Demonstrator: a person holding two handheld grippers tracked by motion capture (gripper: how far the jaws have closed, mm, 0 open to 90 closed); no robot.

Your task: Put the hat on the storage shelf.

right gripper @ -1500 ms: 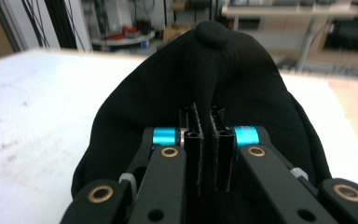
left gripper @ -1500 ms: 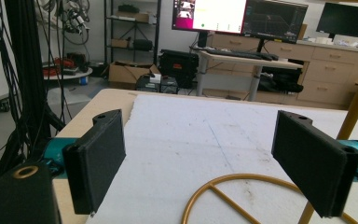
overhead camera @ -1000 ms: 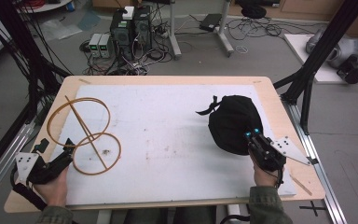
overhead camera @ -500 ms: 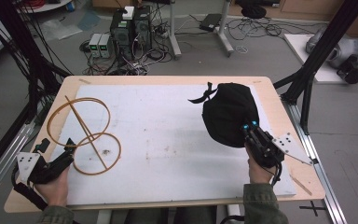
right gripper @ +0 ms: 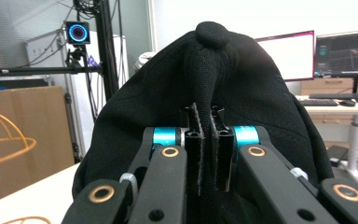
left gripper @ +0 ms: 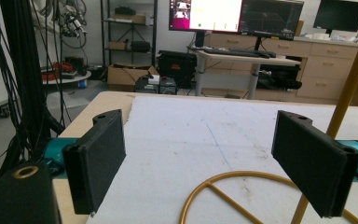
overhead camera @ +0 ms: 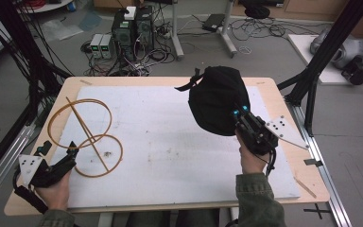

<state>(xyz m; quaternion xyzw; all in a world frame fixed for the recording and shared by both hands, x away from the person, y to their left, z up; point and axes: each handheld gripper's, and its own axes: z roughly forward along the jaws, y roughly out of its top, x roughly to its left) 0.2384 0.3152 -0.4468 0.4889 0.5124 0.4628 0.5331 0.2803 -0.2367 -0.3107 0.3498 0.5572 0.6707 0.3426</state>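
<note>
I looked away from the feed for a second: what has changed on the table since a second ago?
The right gripper, shut on the black cap, has lifted it off the white mat and carried it up and leftwards, toward the table's middle. The left gripper stays open and in place at the base of the gold wire stand, which has not moved.

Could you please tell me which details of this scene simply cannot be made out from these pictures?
- Black fabric cap, high view: its underside and brim are turned away.
- Right gripper, right gripper view: the pinched fold covers the pads' faces.
- Gold wire hat stand, left gripper view: cut off by the bottom edge and the right jaw.
</note>
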